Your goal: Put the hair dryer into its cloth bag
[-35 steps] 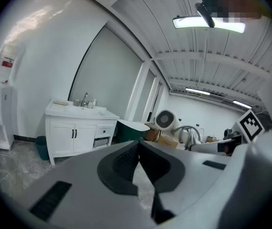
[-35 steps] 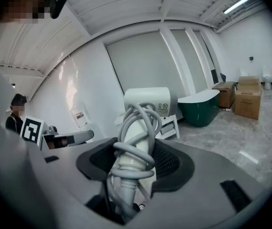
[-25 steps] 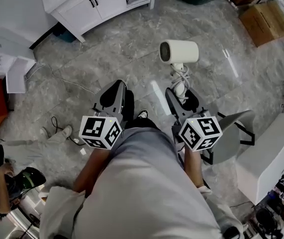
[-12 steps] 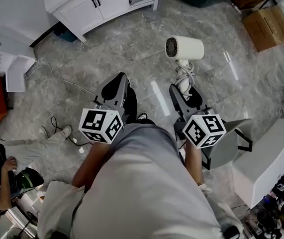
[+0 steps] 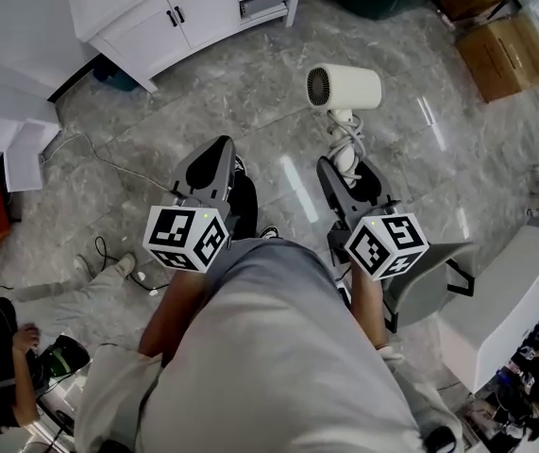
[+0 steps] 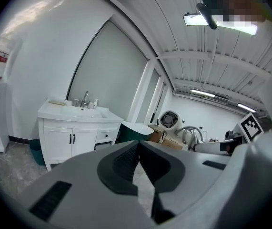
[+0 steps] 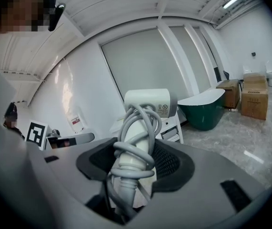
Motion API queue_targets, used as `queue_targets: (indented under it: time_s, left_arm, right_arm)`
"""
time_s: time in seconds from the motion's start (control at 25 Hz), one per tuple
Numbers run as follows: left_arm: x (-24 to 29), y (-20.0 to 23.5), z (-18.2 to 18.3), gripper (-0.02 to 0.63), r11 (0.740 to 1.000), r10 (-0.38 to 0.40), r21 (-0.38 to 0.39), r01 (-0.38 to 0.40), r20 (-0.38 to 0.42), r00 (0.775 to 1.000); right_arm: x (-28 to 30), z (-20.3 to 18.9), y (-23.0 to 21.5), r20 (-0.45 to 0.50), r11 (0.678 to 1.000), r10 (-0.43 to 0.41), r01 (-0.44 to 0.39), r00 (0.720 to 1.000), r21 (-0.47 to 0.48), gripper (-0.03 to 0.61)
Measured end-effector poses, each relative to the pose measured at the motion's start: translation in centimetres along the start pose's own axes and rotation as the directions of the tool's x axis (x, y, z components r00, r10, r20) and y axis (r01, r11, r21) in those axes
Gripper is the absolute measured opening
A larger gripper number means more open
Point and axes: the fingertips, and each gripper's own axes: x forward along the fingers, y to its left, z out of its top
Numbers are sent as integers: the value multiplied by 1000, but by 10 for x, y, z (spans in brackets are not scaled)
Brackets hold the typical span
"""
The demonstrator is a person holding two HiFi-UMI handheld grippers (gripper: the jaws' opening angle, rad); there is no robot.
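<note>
The white hair dryer (image 5: 345, 89) is carried in the air above the floor, its handle wrapped in its grey cord (image 5: 345, 147). My right gripper (image 5: 346, 170) is shut on that handle; in the right gripper view the dryer (image 7: 147, 102) stands up between the dark pads with the cord (image 7: 135, 142) coiled round it. My left gripper (image 5: 214, 160) is shut with nothing in it, its pads meeting in the left gripper view (image 6: 139, 152). From there the dryer (image 6: 169, 120) shows at the right. No cloth bag is in view.
A white vanity cabinet (image 5: 175, 17) with a sink stands ahead left. A dark green bathtub (image 7: 207, 106) and cardboard boxes (image 5: 502, 39) are ahead right. A grey chair (image 5: 434, 267) and white furniture (image 5: 510, 295) sit at the right. Cables (image 5: 109, 163) lie on the marble floor.
Both grippers and the person have moved forward over the floor toward the vanity, the dryer carried along in the right gripper. Neither gripper's jaws changed.
</note>
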Motion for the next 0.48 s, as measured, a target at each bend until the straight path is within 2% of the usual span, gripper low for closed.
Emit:
queue_targets:
  time_s: [0.48]
  left_arm:
    - [86,69,64,8,999,-48,-7,48,6,999]
  right_arm:
    - [104,62,-7,-5,1000,-10,10,1000,1,230]
